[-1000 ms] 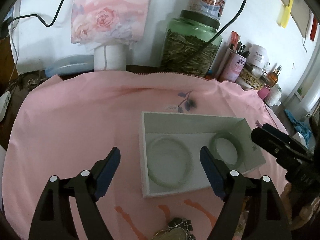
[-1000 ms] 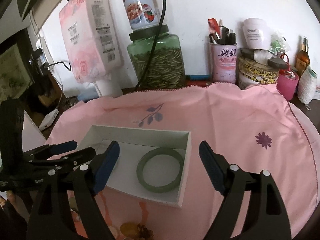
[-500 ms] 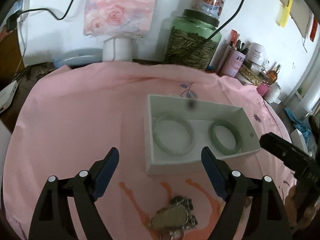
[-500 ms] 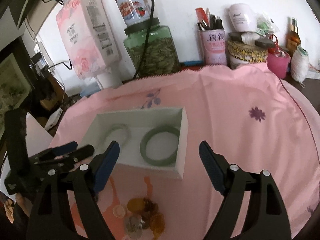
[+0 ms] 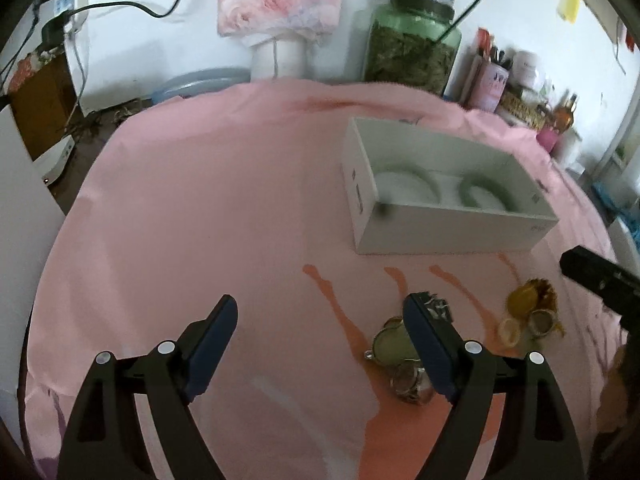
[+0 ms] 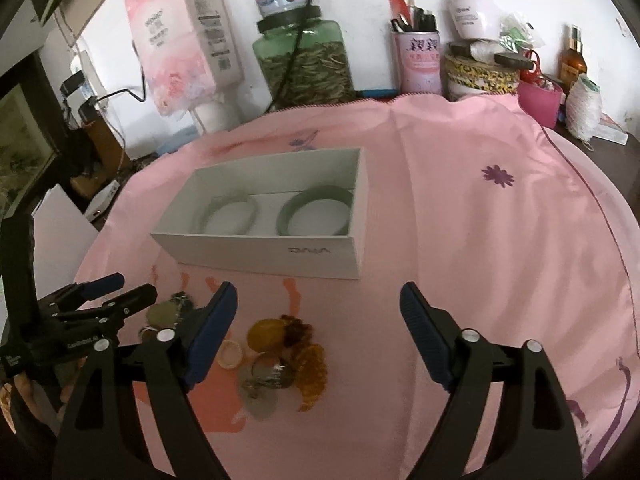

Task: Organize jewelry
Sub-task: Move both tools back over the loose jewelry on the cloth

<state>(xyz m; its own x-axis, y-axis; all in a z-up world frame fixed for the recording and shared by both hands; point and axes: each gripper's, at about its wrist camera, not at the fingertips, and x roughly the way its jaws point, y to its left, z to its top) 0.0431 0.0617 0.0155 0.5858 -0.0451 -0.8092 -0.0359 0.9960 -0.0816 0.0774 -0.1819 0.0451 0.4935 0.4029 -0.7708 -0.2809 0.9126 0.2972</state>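
Observation:
A white box (image 6: 272,250) (image 5: 452,232) on the pink cloth holds a pale jade bangle (image 6: 230,214) (image 5: 408,178) and a darker green bangle (image 6: 316,216) (image 5: 486,192). In front of it lie an amber jewelry pile (image 6: 292,354) (image 5: 530,312) and a silver pendant pile (image 5: 400,350) (image 6: 162,316). My left gripper (image 5: 320,344) is open and empty, its right finger beside the pendant pile; it also shows in the right wrist view (image 6: 108,294). My right gripper (image 6: 316,332) is open and empty above the amber pile.
Along the back wall stand a green glass jar (image 6: 304,64), a pink tissue pack (image 6: 184,40), a pink pen cup (image 6: 420,60) and small bottles. The pink cloth (image 6: 480,240) covers the round table. The other gripper's tip (image 5: 600,280) juts in at the right.
Both grippers have pulled back toward the table's near edge. The box now sits farther away, and the jewelry piles have come into view in front of the fingers.

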